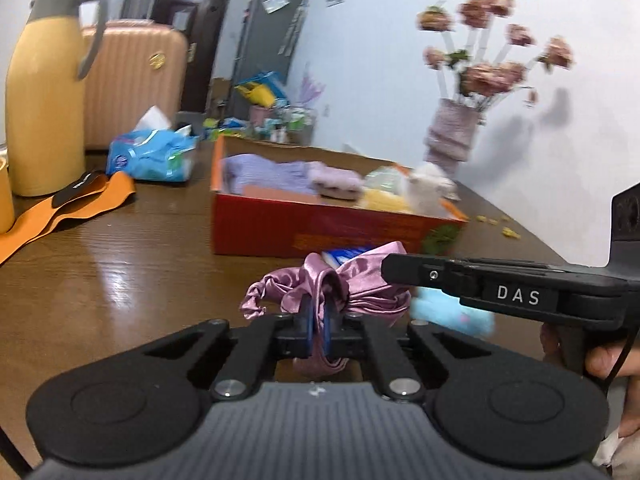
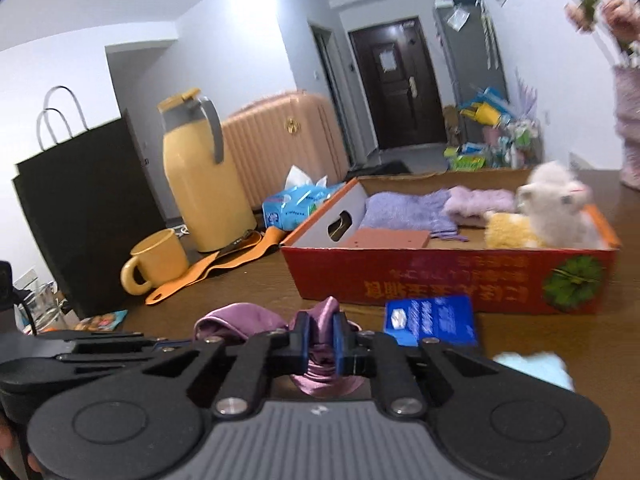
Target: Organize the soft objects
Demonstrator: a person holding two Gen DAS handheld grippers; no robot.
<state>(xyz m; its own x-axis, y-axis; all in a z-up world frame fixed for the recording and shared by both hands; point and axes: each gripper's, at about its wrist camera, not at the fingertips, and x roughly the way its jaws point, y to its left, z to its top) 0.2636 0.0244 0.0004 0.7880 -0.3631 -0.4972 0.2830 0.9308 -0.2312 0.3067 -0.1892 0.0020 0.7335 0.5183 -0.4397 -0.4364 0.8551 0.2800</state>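
Two tongs: both pinch one purple satin scrunchie [image 1: 320,292], each on its own fold of the cloth.
Left tongs [image 1: 316,330]: blue pads pressed together on a loop of satin, at six o'clock in the left wrist view.
Right tongs [image 2: 321,340]: pads squeezed onto another fold; seen from the left wrist, their black body comes in from three o'clock.
Scrunchie place: low over the brown bench [image 1: 120,280], just in front of the red box [image 1: 320,232], which lies toward twelve o'clock.
Box contents: lilac cloth [image 2: 408,210], a pink folded piece, a yellow plush and a white plush toy [image 2: 556,204].
Also loose on bench: light-blue fluffy thing [image 1: 452,314] at four o'clock, blue packet [image 2: 432,320] between scrunchie and box.
Step in hand: the grasp looks made; whether the scrunchie is lifted clear, I cannot tell.
Next move, as I judge: carry it forward over the near wall of the box, both hands together so the satin is not stretched or pulled out of one pinch, then let go inside.
Risk: slippery cloth may slide free.
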